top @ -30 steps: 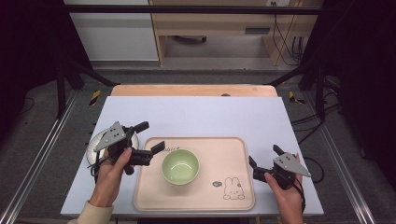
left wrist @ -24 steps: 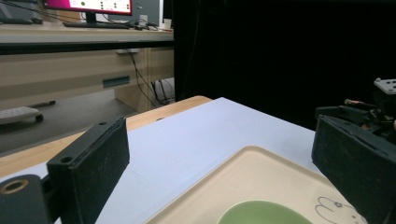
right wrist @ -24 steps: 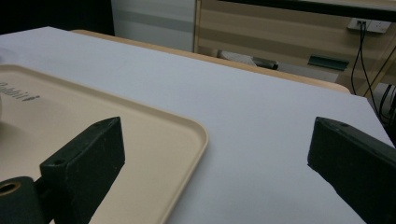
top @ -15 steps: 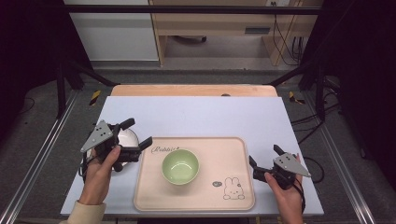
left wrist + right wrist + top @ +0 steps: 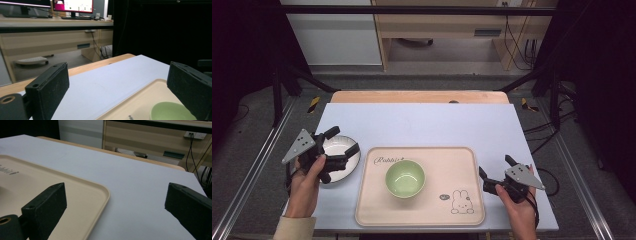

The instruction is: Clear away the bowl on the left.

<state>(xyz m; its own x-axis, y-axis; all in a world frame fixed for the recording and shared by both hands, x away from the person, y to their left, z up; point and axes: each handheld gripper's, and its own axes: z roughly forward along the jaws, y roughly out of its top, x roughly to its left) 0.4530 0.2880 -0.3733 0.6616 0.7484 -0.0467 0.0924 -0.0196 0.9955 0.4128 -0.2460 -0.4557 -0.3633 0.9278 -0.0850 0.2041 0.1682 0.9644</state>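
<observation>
Over the white plate (image 5: pixel 338 158) at the left of the table, the left gripper (image 5: pixel 339 144) hovers with its jaws spread wide and nothing between them; from the high view it cannot be told whether a jaw touches the plate's rim. The plate sits on the pale table (image 5: pixel 422 122) just beside the left edge of the beige tray (image 5: pixel 462 210), apart from it. In the left gripper view the jaws point past the plate toward the tray and the green bowl (image 5: pixel 170 111).

That green bowl (image 5: pixel 405 178) stands upright near the middle of the tray and looks empty. At the right, the right gripper (image 5: pixel 496 169) is held low just off the tray's right edge, its jaws likewise apart and empty; the right gripper view shows the tray's corner (image 5: pixel 100 191) under one jaw.

Judged from this layout, the work seems to be setting dishes onto the tray. The bowl appears placed already. The plate is not yet gripped, so grasping, lifting and setting it down are all left.
</observation>
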